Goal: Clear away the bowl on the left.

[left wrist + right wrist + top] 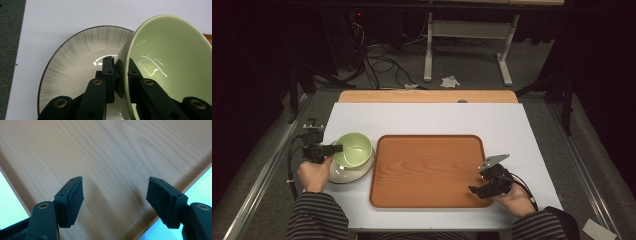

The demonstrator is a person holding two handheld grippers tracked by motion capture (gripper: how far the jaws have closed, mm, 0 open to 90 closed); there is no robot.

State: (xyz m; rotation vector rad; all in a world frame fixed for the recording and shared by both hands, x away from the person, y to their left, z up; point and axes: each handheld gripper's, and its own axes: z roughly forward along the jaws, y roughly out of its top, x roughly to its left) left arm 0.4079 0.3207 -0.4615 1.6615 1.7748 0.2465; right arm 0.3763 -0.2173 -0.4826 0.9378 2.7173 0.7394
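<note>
A pale green bowl (pixel 353 148) is tilted over a cream plate with a dark rim (pixel 349 173) at the table's left. My left gripper (pixel 332 148) is shut on the bowl's near wall. In the left gripper view one jaw is inside the green bowl (pixel 170 60) and the other outside it, above the streaked plate (pixel 75 67); the left gripper (pixel 120 67) pinches the wall between them. My right gripper (pixel 474 190) hangs open over the near right corner of the wooden tray (pixel 427 170). Its jaws stand wide apart above the tray's wood (pixel 112 157), the right gripper (pixel 115 192) holding nothing.
A white sheet (pixel 427 117) covers the table, with a strip of bare wood (pixel 427 96) at the far edge. Beyond the table are a white stand's legs (pixel 428 55) and loose cables (pixel 382 65) on the floor.
</note>
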